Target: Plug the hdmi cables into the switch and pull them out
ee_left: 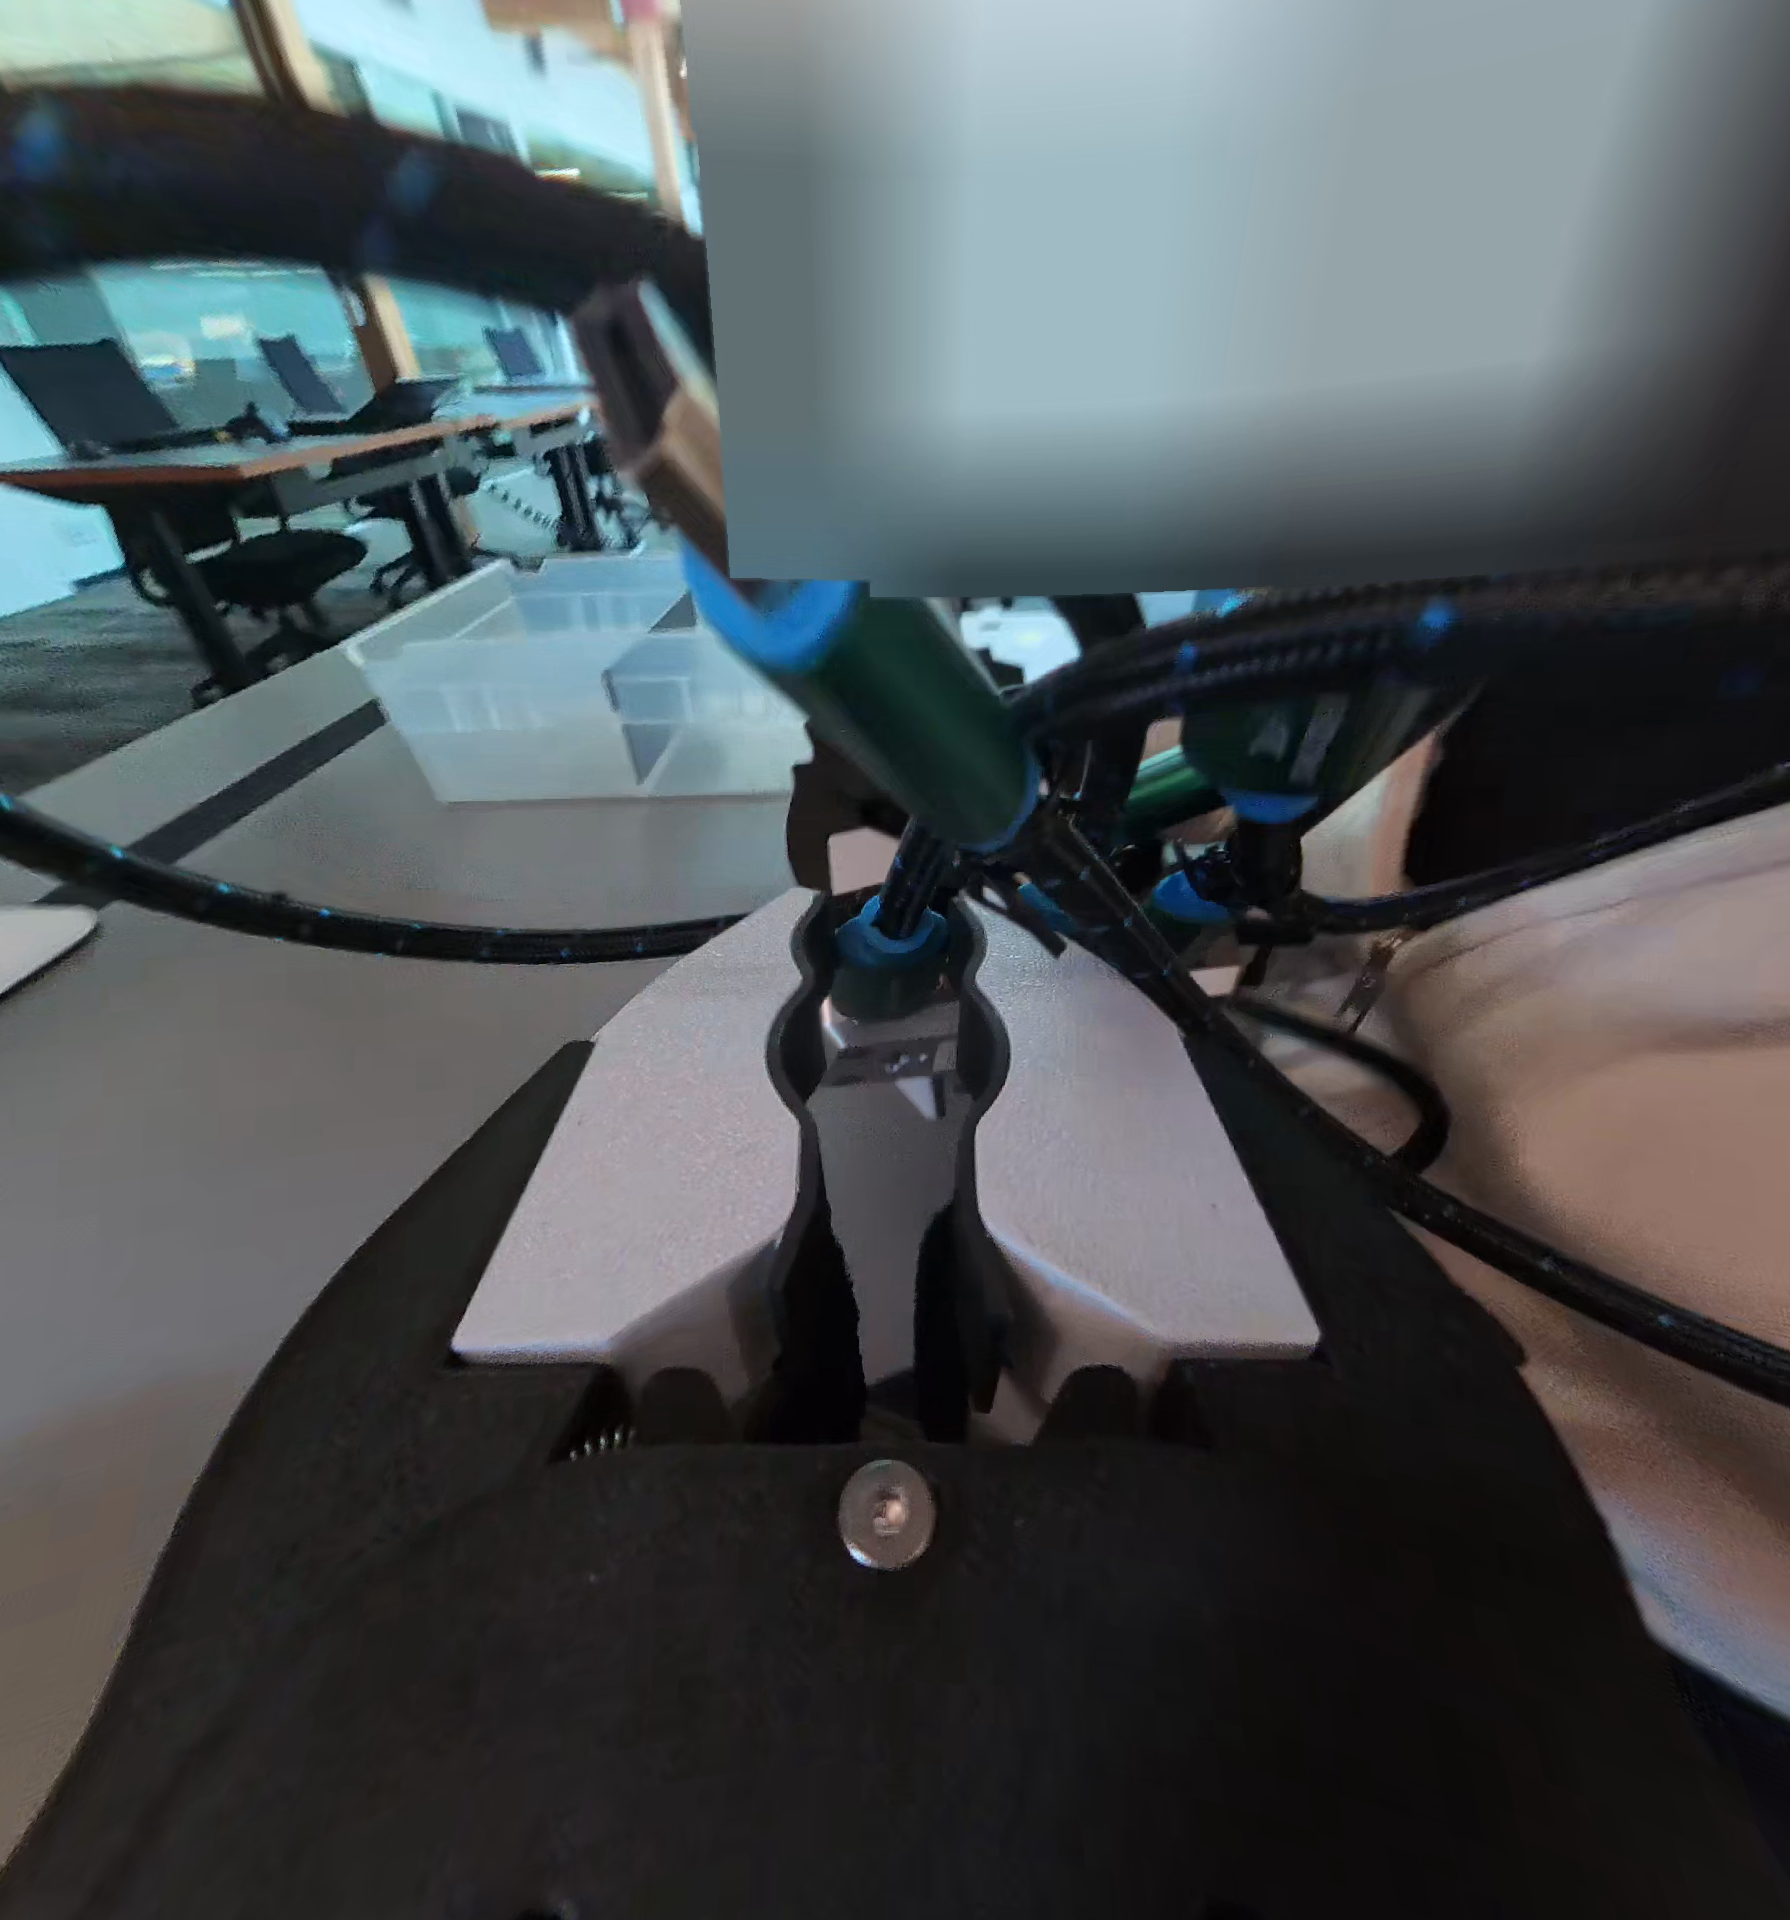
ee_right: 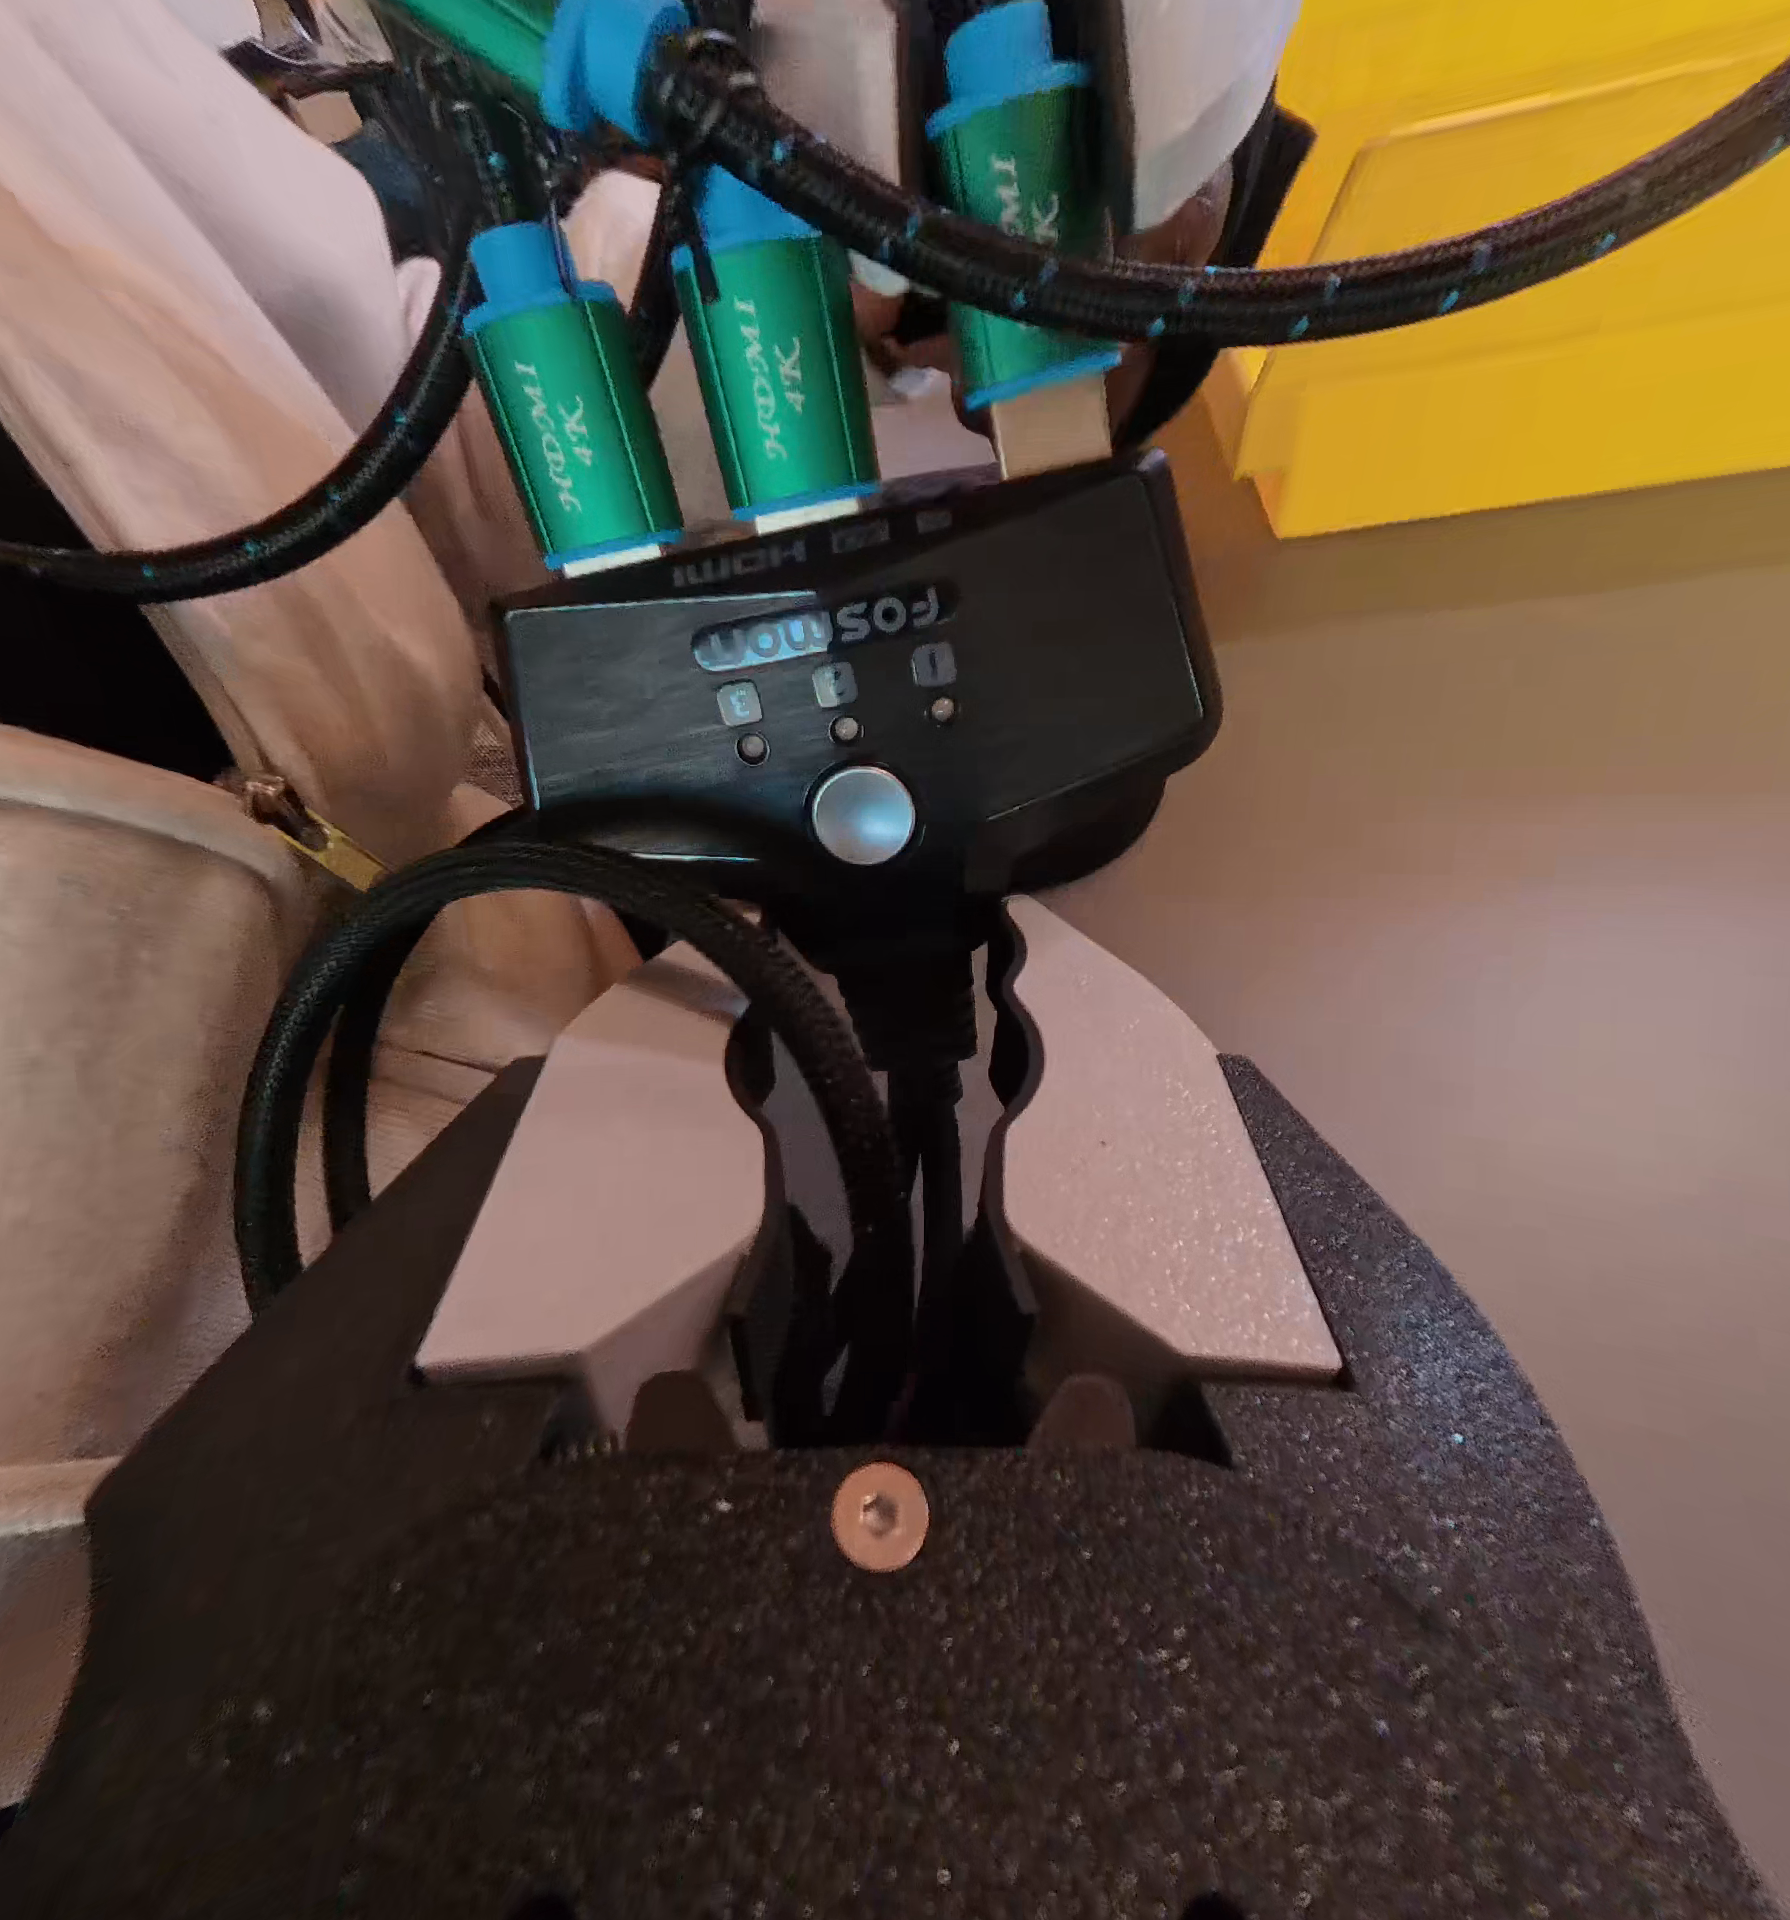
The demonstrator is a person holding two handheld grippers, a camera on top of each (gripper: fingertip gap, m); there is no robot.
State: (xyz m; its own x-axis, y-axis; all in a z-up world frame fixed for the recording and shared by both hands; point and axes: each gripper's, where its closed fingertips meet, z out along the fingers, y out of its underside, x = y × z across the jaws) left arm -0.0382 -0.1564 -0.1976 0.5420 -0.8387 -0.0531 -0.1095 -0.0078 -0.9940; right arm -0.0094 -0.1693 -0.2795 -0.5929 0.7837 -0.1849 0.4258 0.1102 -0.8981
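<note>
Gripped low between the fingers of our right gripper point(ee_right: 875, 997) is the pigtail end of the switch point(ee_right: 855, 686), a black box with a round button facing the camera; we pinch it there, by our reading, so the port edge stays free and the box cannot slide while plugs go in or out. Two green plugs point(ee_right: 579, 436) sit seated side by side in the far edge of the switch, their blue collars up. A third plug point(ee_right: 1026, 260), at the right end of that edge, shows a long stretch of bare metal tip, so we judge it only part way home (entering or leaving, we cannot say). A braided cable point(ee_right: 1182, 281) arcs across just beyond the switch, and a yellow bin point(ee_right: 1545, 312) stands well to its right.

From the other side, our left gripper point(ee_left: 886, 997) is pressed together on a plug point(ee_left: 886, 977), its metal tip pointing back toward the camera and its blue collar just past the fingertips. We take the grip on the shell, not the cord, as the way to push or pull straight along the port. The switch itself is hard to make out in the left wrist view. A loose green plug point(ee_left: 901, 717) hangs just above the held one, and a clear tray point(ee_left: 558, 696) rests on the table point(ee_left: 247, 1039) beyond, to the left.
</note>
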